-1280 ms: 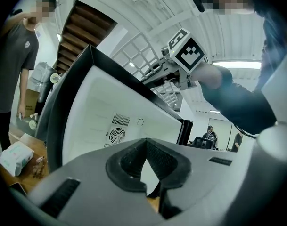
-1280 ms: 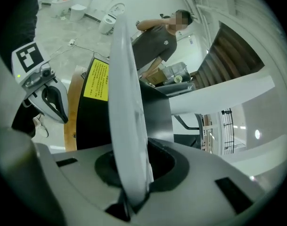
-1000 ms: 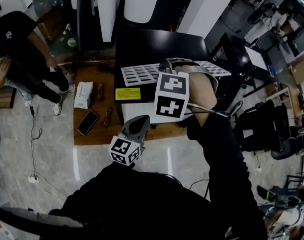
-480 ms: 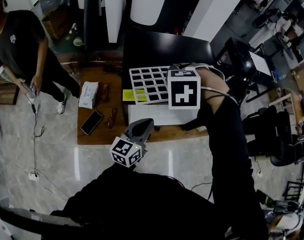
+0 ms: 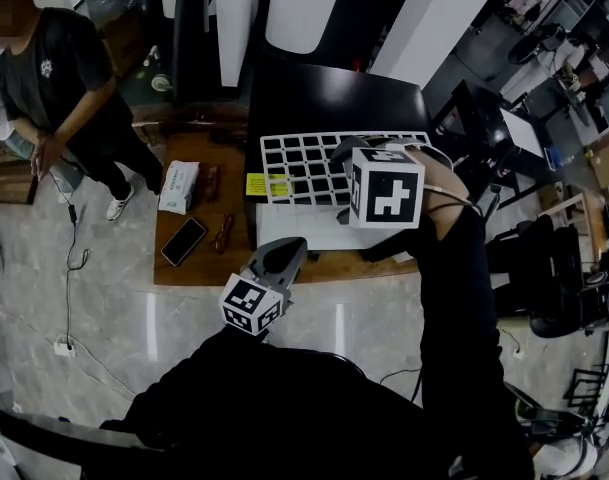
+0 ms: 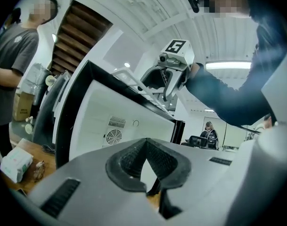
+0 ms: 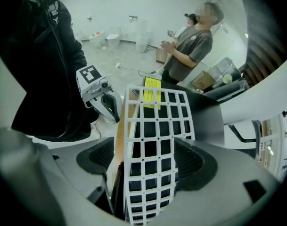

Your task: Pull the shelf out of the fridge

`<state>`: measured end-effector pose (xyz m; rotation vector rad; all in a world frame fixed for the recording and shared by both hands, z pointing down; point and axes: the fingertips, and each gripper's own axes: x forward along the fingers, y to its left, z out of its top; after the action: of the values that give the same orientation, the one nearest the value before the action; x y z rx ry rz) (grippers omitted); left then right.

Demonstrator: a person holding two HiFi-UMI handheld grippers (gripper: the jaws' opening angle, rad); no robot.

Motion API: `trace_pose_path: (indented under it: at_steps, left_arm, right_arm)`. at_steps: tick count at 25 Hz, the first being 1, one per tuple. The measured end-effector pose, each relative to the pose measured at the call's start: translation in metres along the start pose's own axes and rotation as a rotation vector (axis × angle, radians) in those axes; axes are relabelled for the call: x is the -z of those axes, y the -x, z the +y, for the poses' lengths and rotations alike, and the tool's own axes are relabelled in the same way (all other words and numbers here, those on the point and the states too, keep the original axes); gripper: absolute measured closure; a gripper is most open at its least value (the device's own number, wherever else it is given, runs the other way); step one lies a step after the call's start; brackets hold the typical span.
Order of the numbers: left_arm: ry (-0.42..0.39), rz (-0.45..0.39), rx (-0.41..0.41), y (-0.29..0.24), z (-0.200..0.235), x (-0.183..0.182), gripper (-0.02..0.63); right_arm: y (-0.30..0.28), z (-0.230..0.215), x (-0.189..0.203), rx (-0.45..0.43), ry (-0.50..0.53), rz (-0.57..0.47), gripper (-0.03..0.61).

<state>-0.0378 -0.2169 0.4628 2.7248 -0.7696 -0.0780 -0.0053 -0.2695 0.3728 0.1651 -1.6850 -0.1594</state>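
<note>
The white grid shelf (image 5: 304, 163) lies flat on top of the black fridge (image 5: 324, 93). My right gripper (image 5: 342, 180) points steeply down over the shelf's right part. Its jaws have just been opening and now stand wide. In the right gripper view the shelf (image 7: 152, 145) runs between the two pads of that right gripper (image 7: 145, 161), and the left pad is clear of it. My left gripper (image 5: 282, 256) is held low in front of the fridge, level, shut on nothing. Seen in its own view, the left gripper (image 6: 145, 161) faces the fridge's white side (image 6: 115, 121).
The fridge stands on a wooden platform (image 5: 189, 263) that also carries a tissue pack (image 5: 178, 188), a phone (image 5: 184, 242) and glasses (image 5: 224, 234). A person (image 5: 64, 78) stands at the far left. Black chairs (image 5: 544, 268) and desks crowd the right side.
The right gripper has shifted right along the shelf and its jaws have spread apart. The shelf now lies flat and fully visible on the fridge top. The person at left has stood up.
</note>
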Motion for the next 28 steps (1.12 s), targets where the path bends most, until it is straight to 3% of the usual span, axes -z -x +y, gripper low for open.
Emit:
trace_pose_path:
  at_steps: [8, 13, 16, 19, 21, 23, 28]
  left_arm:
    - [-0.090, -0.014, -0.033, 0.003, -0.022, -0.016, 0.607]
    - [-0.135, -0.036, -0.046, 0.012, -0.043, -0.028, 0.607]
    - [-0.166, -0.037, -0.055, 0.015, -0.066, -0.027, 0.607]
    - [-0.177, -0.035, -0.053, 0.017, -0.094, -0.020, 0.607]
    - [-0.178, -0.038, -0.047, 0.019, -0.108, -0.018, 0.607]
    - [-0.179, -0.037, -0.042, 0.023, -0.118, -0.015, 0.607]
    - [-0.189, -0.029, -0.021, 0.031, -0.142, 0.001, 0.607]
  right_arm:
    - [0.039, 0.017, 0.011, 0.391, -0.058, -0.152, 0.181]
    - [0.055, 0.039, 0.026, 0.694, -0.126, -0.234, 0.190]
    - [0.059, 0.067, 0.046, 0.852, -0.087, -0.198, 0.280]
    - [0.045, 0.105, 0.068, 0.881, -0.044, -0.118, 0.335]
    - [0.038, 0.125, 0.072, 0.874, -0.063, -0.155, 0.410]
    - [0.034, 0.142, 0.071, 0.875, -0.106, -0.245, 0.556]
    - [0.015, 0.183, 0.072, 0.797, -0.367, -0.570, 0.572]
